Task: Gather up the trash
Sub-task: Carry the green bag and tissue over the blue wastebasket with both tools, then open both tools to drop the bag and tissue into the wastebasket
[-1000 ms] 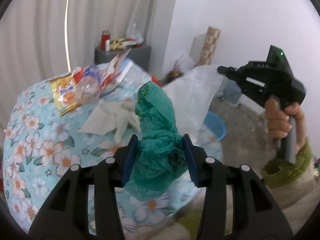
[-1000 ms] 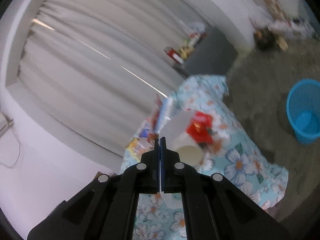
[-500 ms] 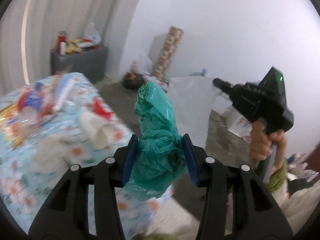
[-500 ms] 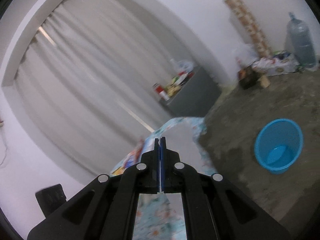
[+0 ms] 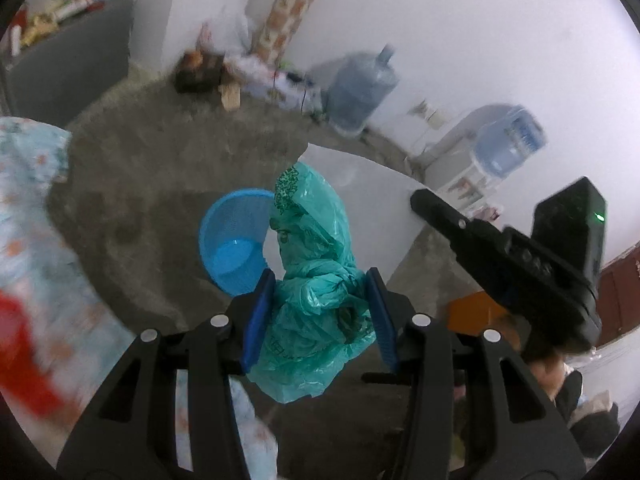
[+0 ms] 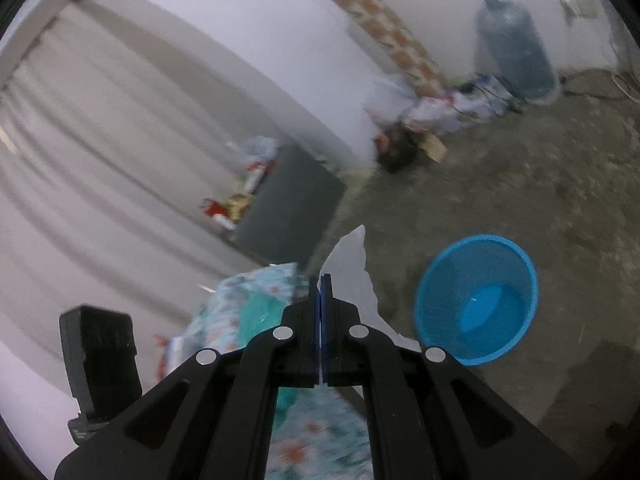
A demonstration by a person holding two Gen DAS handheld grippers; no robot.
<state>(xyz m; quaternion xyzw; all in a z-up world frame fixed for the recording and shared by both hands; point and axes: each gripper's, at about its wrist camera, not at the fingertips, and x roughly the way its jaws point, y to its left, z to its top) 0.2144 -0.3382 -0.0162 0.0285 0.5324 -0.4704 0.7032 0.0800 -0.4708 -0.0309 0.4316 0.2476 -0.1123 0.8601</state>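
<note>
Teal crumpled plastic bag (image 5: 316,304) is clamped in my left gripper (image 5: 320,312), white paper sheet (image 6: 352,264) pinched in my right gripper (image 6: 320,292); round blue mesh basket (image 6: 476,300) sits empty below (nothing dropped yet).

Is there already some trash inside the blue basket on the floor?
No, in the right wrist view the blue basket shows only its bare blue bottom, with nothing lying in it.
</note>
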